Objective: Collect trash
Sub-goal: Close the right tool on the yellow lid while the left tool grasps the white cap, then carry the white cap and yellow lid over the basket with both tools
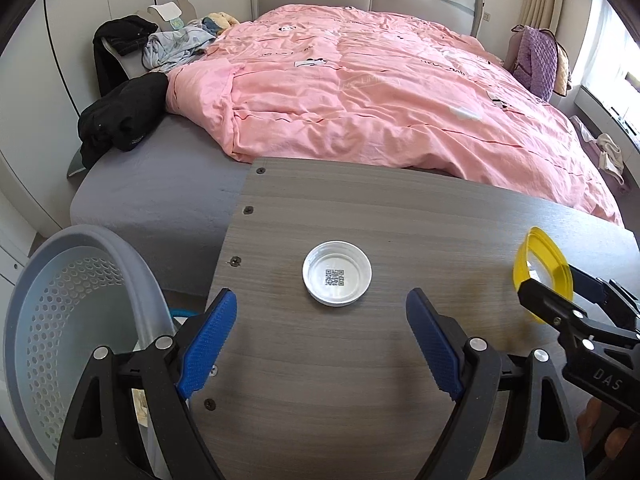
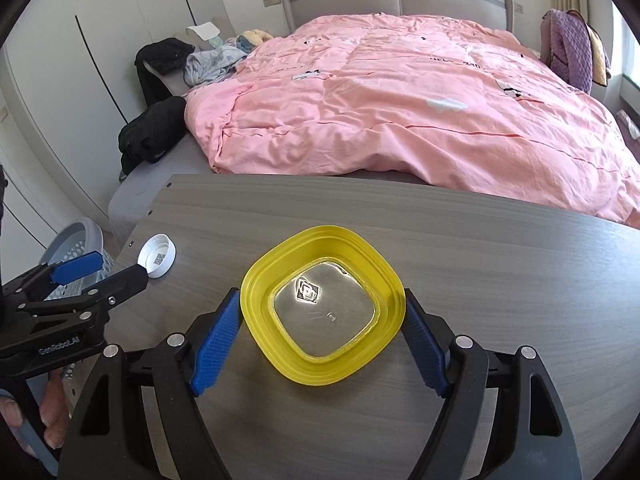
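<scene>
My right gripper spread wide around yellow lid, blue pads touching its sides, lid flat on wooden table. My left gripper open, empty, just short of white cap, left of yellow lid. Grey perforated basket off table's left edge. Pink duvet beyond table.
</scene>
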Demonstrator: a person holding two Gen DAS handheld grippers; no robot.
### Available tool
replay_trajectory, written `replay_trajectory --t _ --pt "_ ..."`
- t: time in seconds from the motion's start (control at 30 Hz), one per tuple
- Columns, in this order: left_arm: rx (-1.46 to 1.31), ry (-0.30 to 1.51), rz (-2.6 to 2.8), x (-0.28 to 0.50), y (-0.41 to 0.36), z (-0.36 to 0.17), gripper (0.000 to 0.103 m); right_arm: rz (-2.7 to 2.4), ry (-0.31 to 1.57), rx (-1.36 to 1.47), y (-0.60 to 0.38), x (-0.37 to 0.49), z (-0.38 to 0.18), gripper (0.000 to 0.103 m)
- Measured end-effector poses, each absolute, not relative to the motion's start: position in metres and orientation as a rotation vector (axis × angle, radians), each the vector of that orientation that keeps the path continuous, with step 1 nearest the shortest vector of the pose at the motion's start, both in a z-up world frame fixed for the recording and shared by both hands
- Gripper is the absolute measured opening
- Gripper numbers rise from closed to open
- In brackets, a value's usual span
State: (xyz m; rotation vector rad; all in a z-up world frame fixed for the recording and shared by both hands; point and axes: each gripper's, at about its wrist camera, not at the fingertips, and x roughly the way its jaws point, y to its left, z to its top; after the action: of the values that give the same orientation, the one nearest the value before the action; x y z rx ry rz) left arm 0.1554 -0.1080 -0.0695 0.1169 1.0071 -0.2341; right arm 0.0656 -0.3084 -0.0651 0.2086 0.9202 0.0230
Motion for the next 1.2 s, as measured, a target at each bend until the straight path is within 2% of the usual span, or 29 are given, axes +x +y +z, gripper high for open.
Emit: replay_trajectory --t 0.43,0.53,0.6,0.63,0.97,1.2 --pt "0.166 1.006 -0.177 0.176 -0.121 -0.089 0.08 -0.006 0.88 0.273 -0.338 0.038 -0.053 0.076" --pt "0.157 1.002 -0.198 0.176 -0.122 -0.09 0.068 -0.003 0.871 0.275 -0.338 0.035 -0.051 0.076" --pt "0.15 0.999 -0.22 0.175 -0.123 -0.088 0.053 0.0 0.867 0.277 -0.338 0.033 -0.049 0.076" --pt "0.153 0.998 -0.226 0.174 -0.125 -0.087 0.04 0.002 0.867 0.278 -0.337 0.032 -0.048 0.076" --pt "0.153 0.973 -0.28 0.135 -0.118 -0.067 0.039 0.039 0.88 0.279 -0.318 0.021 -0.047 0.076" --pt "0.146 0.921 -0.259 0.104 -0.079 -0.045 0.039 0.111 0.891 0.257 -0.276 0.02 -0.049 0.076"
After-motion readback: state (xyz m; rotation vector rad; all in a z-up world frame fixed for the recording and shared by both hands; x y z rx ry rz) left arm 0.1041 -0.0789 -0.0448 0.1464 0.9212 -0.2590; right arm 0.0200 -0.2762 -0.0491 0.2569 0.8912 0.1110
